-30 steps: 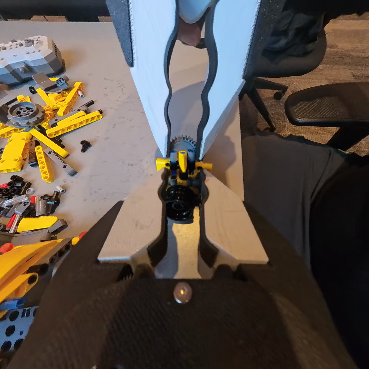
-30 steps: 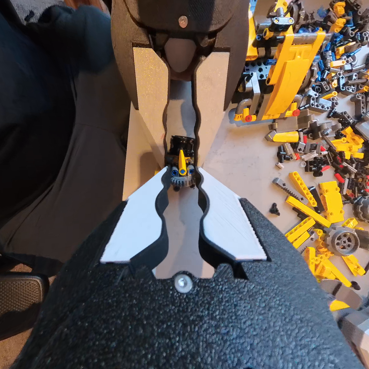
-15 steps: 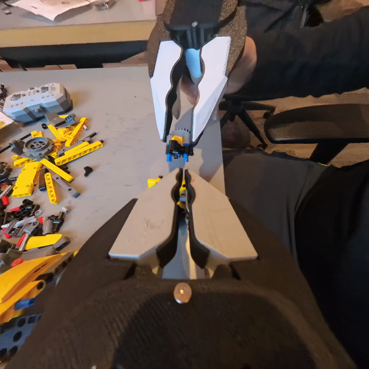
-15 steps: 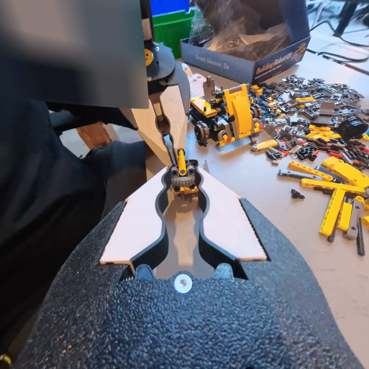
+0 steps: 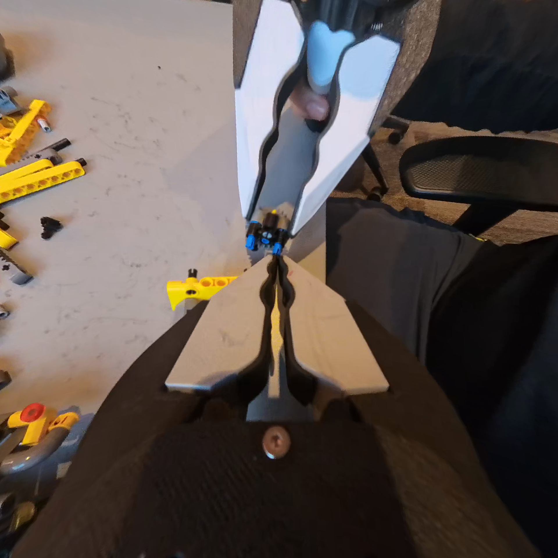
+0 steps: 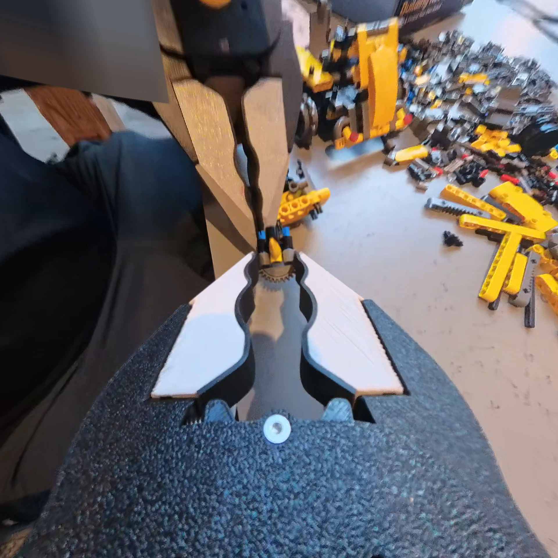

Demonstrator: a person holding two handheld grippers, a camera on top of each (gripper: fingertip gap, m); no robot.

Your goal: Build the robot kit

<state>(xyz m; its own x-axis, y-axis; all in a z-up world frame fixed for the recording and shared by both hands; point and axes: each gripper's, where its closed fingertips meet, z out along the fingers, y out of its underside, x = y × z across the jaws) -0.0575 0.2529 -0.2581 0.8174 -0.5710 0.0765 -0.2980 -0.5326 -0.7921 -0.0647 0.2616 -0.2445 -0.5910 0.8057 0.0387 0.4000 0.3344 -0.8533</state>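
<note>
Two tongs met tip to tip over the table edge

The right gripper [image 6: 276,265] pinched a small gear piece [image 6: 274,256]. The left gripper [image 5: 276,261], nearly closed and seemingly empty, touched its blue pin. Holding both steady would help. A yellow beam [image 5: 200,287] lay just left.

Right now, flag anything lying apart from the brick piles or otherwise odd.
One yellow beam piece lies alone near the table edge, beside the left gripper, apart from the brick pile. Nothing looks spilled or broken.
</note>
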